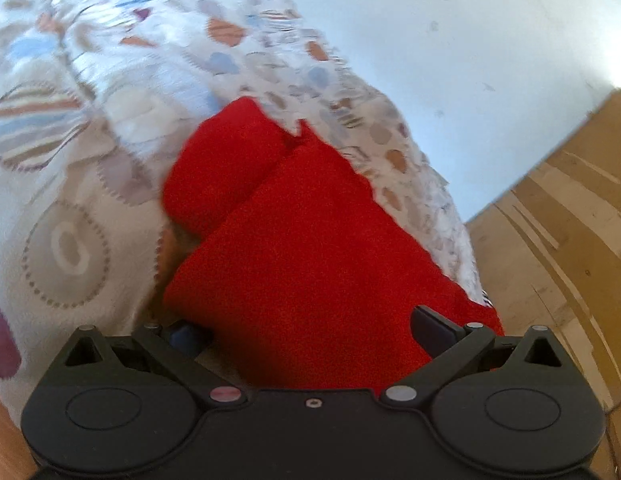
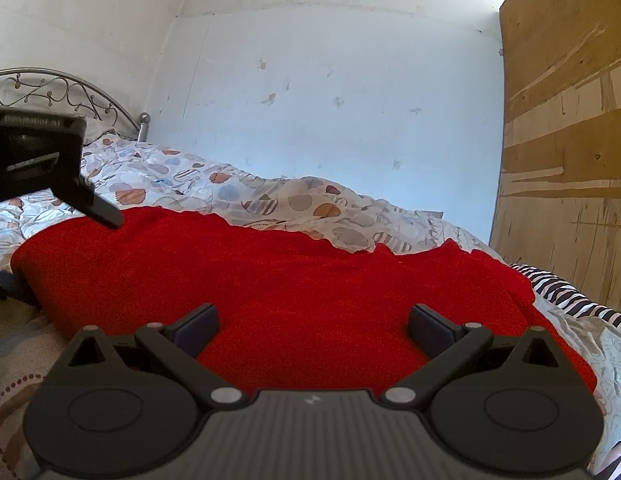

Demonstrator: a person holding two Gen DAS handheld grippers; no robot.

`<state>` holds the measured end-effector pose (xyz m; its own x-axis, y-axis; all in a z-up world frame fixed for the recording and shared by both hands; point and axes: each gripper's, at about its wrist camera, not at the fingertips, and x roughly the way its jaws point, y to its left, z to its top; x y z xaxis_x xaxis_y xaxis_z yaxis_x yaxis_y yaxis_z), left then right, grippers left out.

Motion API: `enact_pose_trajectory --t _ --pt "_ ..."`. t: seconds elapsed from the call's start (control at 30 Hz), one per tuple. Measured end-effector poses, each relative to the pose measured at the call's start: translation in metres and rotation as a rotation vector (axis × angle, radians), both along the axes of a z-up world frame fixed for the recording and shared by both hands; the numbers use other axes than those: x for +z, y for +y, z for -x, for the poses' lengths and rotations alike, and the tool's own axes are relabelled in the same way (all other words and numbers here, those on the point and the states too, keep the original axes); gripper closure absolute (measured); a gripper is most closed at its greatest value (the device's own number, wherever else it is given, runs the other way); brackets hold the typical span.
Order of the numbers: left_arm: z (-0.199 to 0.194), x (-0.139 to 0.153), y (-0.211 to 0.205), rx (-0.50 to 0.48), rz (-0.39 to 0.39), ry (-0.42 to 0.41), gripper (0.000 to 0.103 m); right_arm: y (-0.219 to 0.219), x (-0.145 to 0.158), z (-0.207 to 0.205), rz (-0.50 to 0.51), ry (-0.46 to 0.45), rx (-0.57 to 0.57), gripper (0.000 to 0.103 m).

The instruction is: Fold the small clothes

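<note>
On the patterned bedspread (image 2: 270,200) lies a red fleece garment (image 2: 294,280) — soft, light, floppy, so best pinched at its edges. Right gripper (image 2: 312,328) gapes over it; left gripper (image 1: 306,330) looks spread too — one finger is hidden under cloth.

Your surface: bed with circle-patterned pale quilt (image 2: 270,200) | on it: red knitted garment (image 2: 310,280) | striped black-and-white cloth (image 2: 558,292) at its edge

Readable text: none is showing anywhere.
Labels, brands, numbers, signs: none is standing out legibly.
</note>
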<state>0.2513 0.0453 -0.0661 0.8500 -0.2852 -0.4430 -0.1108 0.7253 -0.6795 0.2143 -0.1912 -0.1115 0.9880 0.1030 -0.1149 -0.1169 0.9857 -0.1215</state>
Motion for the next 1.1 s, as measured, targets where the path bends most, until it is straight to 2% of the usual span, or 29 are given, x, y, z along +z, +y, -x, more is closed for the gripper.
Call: enact_pose_trajectory --t 0.07,0.2,0.4,0.53,0.63,0.73,0.93,1.0,1.1 --pt "0.001 -0.008 0.007 0.017 0.027 0.013 0.001 0.000 0.000 0.000 0.000 -0.001 0.000 0.000" --pt "0.006 -0.017 0.016 0.023 0.085 -0.017 0.001 0.000 0.000 0.001 0.000 -0.002 0.000 0.000" --pt "0.006 -0.018 0.014 0.021 0.066 -0.024 0.001 0.000 0.000 0.001 0.000 -0.002 0.000 0.000" --pt "0.008 -0.020 0.019 0.040 0.098 -0.040 0.002 0.000 0.000 0.001 0.000 -0.002 0.000 0.000" --pt "0.013 -0.023 0.029 0.119 0.147 -0.069 0.008 0.000 0.000 0.001 -0.002 -0.004 0.000 0.000" --pt "0.011 -0.025 0.035 0.136 0.175 -0.060 0.014 0.000 0.001 0.001 -0.011 -0.005 0.002 0.000" --pt "0.009 -0.020 0.028 0.134 0.137 -0.046 0.028 -0.011 0.006 0.002 -0.080 -0.007 0.031 0.000" --pt "0.009 -0.018 0.026 0.135 0.136 -0.043 0.036 -0.013 0.007 0.002 -0.094 -0.010 0.035 0.000" --pt "0.009 -0.015 0.023 0.140 0.122 -0.035 0.036 -0.015 0.007 0.000 -0.102 -0.013 0.034 0.000"
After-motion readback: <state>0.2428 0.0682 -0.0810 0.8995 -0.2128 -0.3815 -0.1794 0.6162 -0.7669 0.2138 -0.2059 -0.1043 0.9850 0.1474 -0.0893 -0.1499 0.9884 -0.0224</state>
